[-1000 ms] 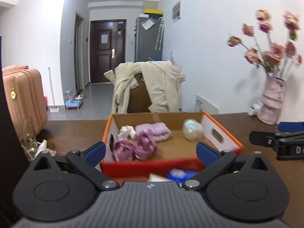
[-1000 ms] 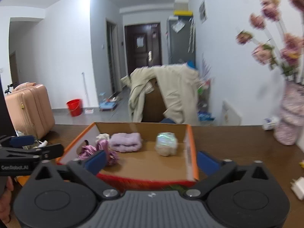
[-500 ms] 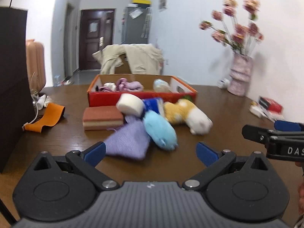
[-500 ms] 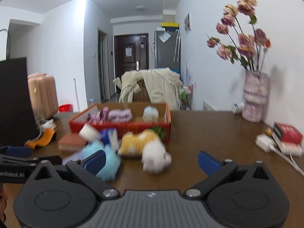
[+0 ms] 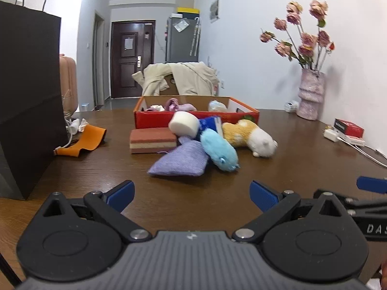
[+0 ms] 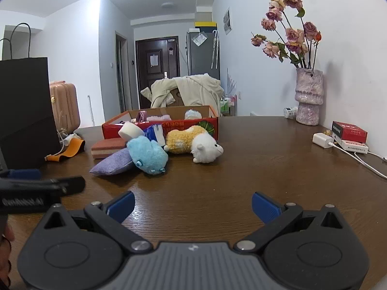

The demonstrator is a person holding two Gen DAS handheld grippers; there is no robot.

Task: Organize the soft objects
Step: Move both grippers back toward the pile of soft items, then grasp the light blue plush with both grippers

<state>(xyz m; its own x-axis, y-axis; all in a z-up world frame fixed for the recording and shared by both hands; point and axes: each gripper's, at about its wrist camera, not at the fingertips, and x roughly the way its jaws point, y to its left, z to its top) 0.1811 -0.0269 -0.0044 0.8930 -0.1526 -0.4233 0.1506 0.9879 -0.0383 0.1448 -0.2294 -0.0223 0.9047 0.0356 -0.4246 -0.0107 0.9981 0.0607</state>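
Red box (image 5: 193, 118) mid-frame holds a few soft bits; pile (image 5: 208, 142) in front still out. Left tool (image 5: 191, 194) and right tool (image 6: 192, 206) both apart, empty.

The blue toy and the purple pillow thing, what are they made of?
The blue plush toy looks like fluffy synthetic fur: its outline is fuzzy and it has small bead eyes. The purple pouch seems to be knitted or woven cloth with a matte, ribbed texture and a soft, slumped shape. What fills either one cannot be seen.
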